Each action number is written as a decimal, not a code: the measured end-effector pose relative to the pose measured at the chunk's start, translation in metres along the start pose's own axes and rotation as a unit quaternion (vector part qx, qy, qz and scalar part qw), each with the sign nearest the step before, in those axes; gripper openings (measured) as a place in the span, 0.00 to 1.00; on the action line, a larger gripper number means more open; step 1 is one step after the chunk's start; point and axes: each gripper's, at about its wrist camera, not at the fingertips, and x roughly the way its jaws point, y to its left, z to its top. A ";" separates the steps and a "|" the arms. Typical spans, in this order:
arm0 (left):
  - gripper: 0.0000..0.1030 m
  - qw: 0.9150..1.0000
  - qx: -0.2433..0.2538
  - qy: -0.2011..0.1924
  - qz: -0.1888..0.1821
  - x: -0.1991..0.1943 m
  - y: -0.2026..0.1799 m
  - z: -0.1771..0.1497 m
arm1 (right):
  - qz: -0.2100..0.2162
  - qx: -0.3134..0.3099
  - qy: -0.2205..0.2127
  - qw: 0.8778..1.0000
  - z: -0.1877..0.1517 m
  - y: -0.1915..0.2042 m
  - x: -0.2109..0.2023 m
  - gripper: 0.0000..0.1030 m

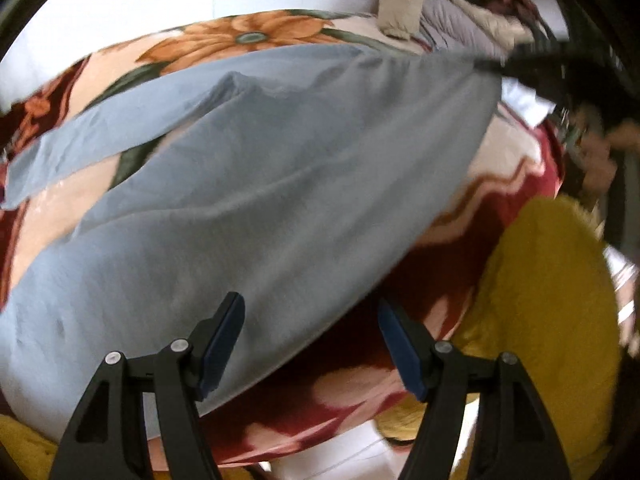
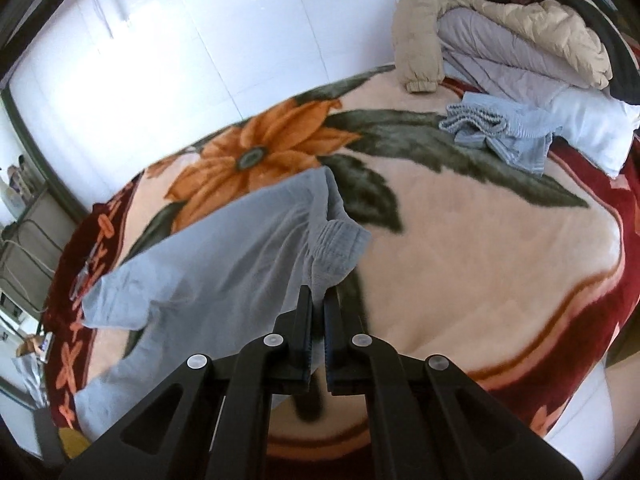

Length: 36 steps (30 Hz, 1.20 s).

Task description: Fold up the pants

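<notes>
From the left wrist, my left claw [image 1: 312, 340] stands wide open, gripping nothing. Its left finger [image 1: 224, 340] overlaps the near edge of the pants [image 1: 280, 184], while the right finger [image 1: 400, 348] sits over the blanket [image 1: 352, 400], off the cloth. The pants stretch away as a broad grey-blue sheet, lifted toward the far right, where the other claw's dark shape is blurred. If I close here, I judge I would catch only a thin edge, or pinch blanket pile along with the cloth, and the fold would drag the bedding. A yellow cloth [image 1: 540, 300] lies close on the right and could get snagged too.

From the right wrist, my right claw [image 2: 318, 320] is clamped tight on the elastic waistband [image 2: 336, 244], with just a corner of it between the pads. The pants [image 2: 208, 248] hang from that corner and trail down-left across the blanket [image 2: 480, 248] on the bed, legs loose and apart. The hold looks shallow to me; a quick pull could slip the waistband out, and the raised half would collapse in a heap. With one end held and the other free, the legs may also twist, so the fold lands crooked. A second blue garment [image 2: 500, 132] lies well apart, near the jacket pile [image 2: 500, 32], and I doubt it interferes.
</notes>
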 end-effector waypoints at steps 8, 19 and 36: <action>0.70 0.995 -0.054 -0.020 0.079 0.007 0.034 -0.003 | 0.007 -0.008 -0.009 1.000 0.008 0.003 -0.013 0.05; 0.12 0.984 -0.160 -0.038 0.070 -0.021 0.107 -0.011 | 0.005 0.008 -0.013 1.000 0.007 -0.007 -0.010 0.05; 0.06 0.988 -0.131 -0.062 -0.042 -0.106 0.064 -0.003 | -0.014 0.032 0.001 0.999 -0.014 -0.048 -0.013 0.05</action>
